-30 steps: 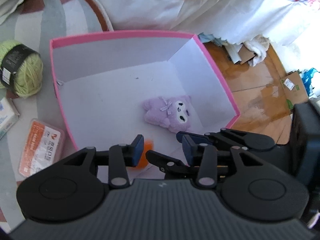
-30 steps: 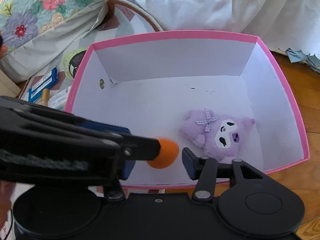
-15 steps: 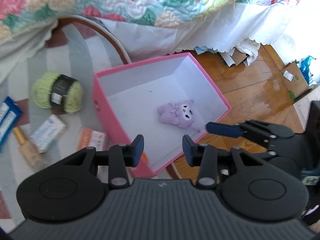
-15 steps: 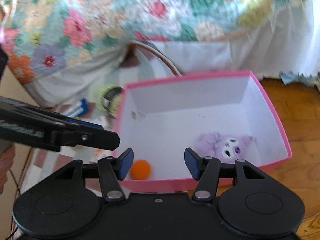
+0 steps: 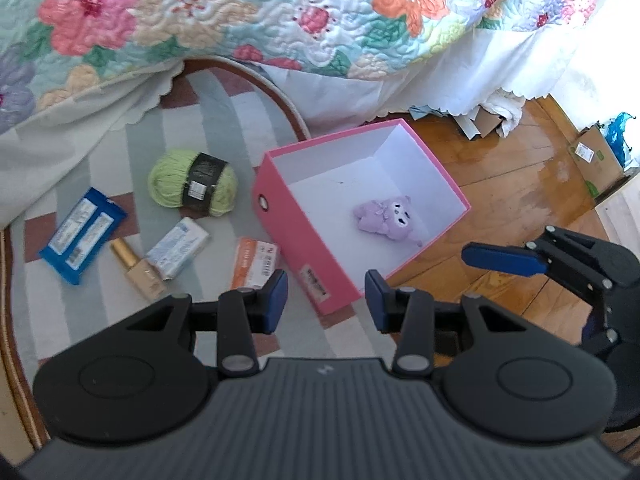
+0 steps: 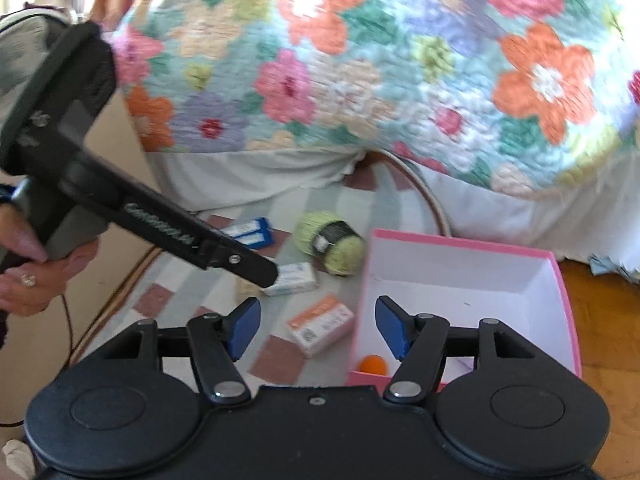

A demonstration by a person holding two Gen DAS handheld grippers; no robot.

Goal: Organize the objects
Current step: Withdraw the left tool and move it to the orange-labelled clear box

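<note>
In the left wrist view, going from the left edge, we see a flat blue snack packet (image 5: 83, 235) lying on the striped grey, white and brown rug (image 5: 224, 128). Just right of it sits a small bottle with a gold cap (image 5: 138, 269), touching a pale blue and white wrapped pack (image 5: 178, 247). Above these rests a green ball of yarn with a black paper band (image 5: 193, 188). Further right, an orange and white flat packet (image 5: 255, 263) lies against the outer wall of the open pink cardboard box with a white inside (image 5: 296, 240), which stands half on the rug and half on the wooden floor (image 5: 512, 184). A lilac plush toy with a white face (image 5: 386, 219) lies on the box's bottom, toward its right wall. At lower centre our left gripper (image 5: 326, 296) hangs above the box's near corner, its blue-padded jaws apart and holding nothing. At the right edge one blue finger of our right gripper (image 5: 502, 259) pokes in over the floor.

In the right wrist view, the left gripper's dark body and the hand that holds it fill the upper left. Lower centre, our right gripper (image 6: 318, 326) has its jaws wide apart and empty, above the rug and the box's left wall. A small orange ball (image 6: 373, 364) lies inside the box at its near left corner. The flowered quilt (image 6: 360, 60) fills the upper part of both views.
</note>
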